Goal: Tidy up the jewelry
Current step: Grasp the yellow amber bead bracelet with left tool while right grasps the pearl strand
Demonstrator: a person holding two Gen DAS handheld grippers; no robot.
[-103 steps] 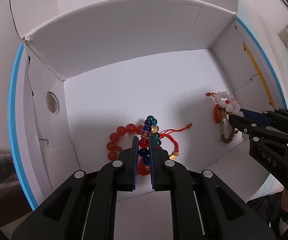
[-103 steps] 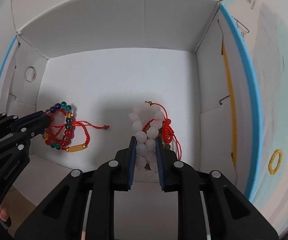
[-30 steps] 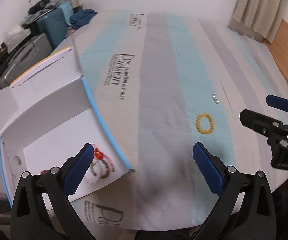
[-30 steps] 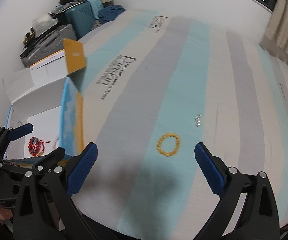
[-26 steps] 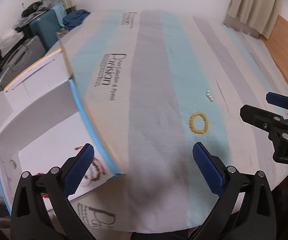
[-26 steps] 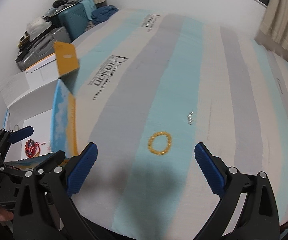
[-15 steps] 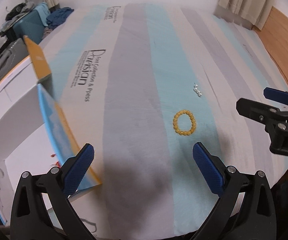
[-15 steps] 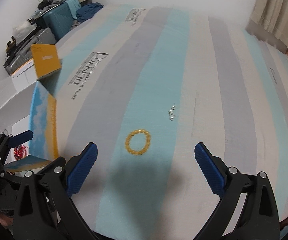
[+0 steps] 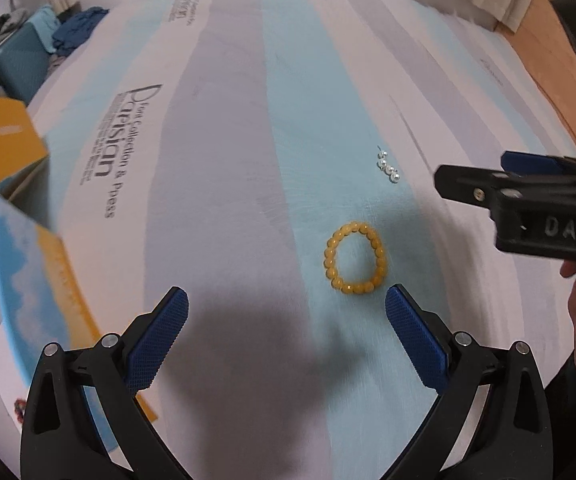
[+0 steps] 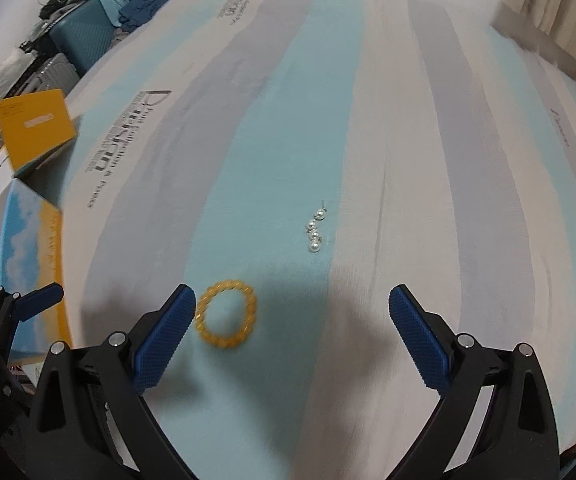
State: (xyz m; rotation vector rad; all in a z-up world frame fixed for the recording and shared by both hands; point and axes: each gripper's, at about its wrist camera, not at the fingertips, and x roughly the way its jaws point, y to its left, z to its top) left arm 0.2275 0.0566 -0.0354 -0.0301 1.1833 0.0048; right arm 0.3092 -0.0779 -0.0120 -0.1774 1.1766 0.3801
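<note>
The striped sheet [image 9: 216, 128] reads "Parisian", perhaps "Collection & Press"; the right tool [image 9: 528, 196] bears "DAS".

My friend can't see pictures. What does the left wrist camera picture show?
A yellow bead bracelet lies on a striped blue, grey and white bedsheet, just ahead of the wide-open left gripper. Four small pearls lie beyond it, the right gripper reaches in from the right, and a box sits at left.

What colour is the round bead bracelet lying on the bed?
The bead bracelet is yellow-orange, like amber. The left wrist view shows it best.
</note>
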